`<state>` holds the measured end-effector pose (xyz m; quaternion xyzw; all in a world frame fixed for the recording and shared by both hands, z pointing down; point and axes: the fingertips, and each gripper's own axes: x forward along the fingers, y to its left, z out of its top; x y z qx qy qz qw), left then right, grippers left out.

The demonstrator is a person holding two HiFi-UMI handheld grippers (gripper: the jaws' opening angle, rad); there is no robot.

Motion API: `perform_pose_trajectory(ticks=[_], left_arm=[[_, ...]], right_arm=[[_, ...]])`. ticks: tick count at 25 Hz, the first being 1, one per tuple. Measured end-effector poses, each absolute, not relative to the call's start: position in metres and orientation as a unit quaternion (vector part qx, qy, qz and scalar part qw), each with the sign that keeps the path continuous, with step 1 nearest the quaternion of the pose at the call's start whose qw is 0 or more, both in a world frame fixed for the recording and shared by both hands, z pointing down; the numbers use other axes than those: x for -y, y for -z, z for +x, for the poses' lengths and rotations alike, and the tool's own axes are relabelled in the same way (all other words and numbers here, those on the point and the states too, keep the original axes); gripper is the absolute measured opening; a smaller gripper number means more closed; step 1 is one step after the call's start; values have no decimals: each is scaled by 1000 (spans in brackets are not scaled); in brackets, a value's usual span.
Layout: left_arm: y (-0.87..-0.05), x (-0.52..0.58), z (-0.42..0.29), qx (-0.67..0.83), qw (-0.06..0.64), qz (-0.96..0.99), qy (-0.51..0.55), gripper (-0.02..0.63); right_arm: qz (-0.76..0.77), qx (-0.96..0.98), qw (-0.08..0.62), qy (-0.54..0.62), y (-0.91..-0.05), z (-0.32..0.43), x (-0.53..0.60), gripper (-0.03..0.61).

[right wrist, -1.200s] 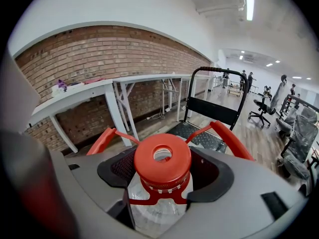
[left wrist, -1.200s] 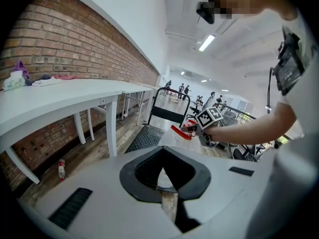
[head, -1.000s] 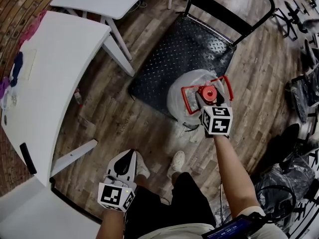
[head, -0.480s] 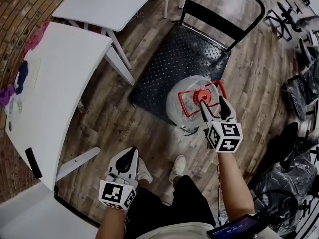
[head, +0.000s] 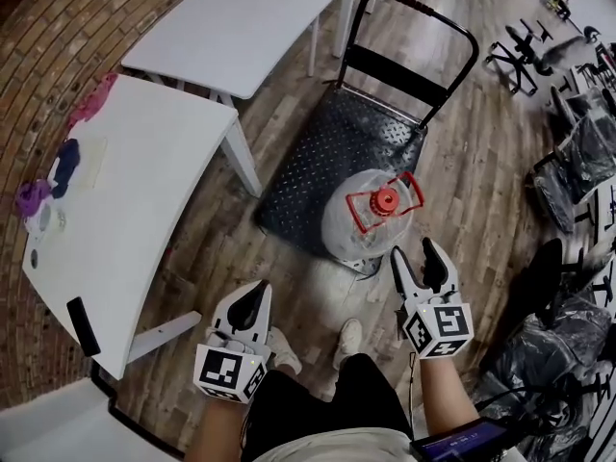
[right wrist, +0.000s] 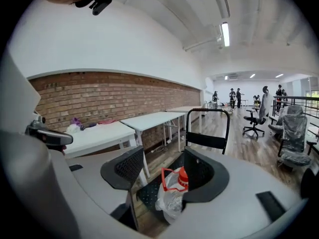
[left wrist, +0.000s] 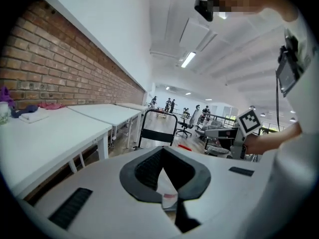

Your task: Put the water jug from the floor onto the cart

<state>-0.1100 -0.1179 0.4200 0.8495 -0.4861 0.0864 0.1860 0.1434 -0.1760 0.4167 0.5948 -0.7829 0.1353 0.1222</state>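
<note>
The water jug, clear with a red cap and a red handle, stands on the near corner of the black cart deck. My right gripper hangs a short way back from it, open. Its jaws have just been closing a little, with nothing between them. In the right gripper view the jug shows beyond the right gripper, apart from both fingers. My left gripper is held low at my left side, shut and empty. The left gripper points towards the cart's handle.
The cart's upright black handle stands at its far end. Two white tables line the brick wall on the left. Office chairs and dark bags crowd the right side. My shoes are just behind the cart.
My right gripper has drawn back from the jug's red handle towards me and risen. The jug stays on the cart. My left gripper has lifted a little.
</note>
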Motion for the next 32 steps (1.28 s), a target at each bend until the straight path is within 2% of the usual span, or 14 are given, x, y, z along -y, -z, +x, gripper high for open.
perform_pose_trajectory(ticks=[4,6,12,15,17,25,32], left_arm=[[-394,109,-127,480,169,858,-71,-2],[-379,101,-134,477,167,860,-62,-2],[-326,87,-147,461,157,873,-37,-2],[-307,79,-144,450,139,881,-33,-2],[-297,66,-140,450,134,882,-29,-2],[-263,41,-131,479,109,871,-5,-2],[-244,1,-77,476,95,874,-7,-2]], right_arm=[[609,778,110,-109,-378,130,143,194],[617,773,106,-96,-358,125,126,130],[631,766,93,-74,-307,108,84,92],[638,763,80,-68,-291,107,68,31],[640,761,78,-67,-284,111,52,13],[637,768,64,-36,-255,141,16,3],[633,772,42,-45,-245,185,-23,3]])
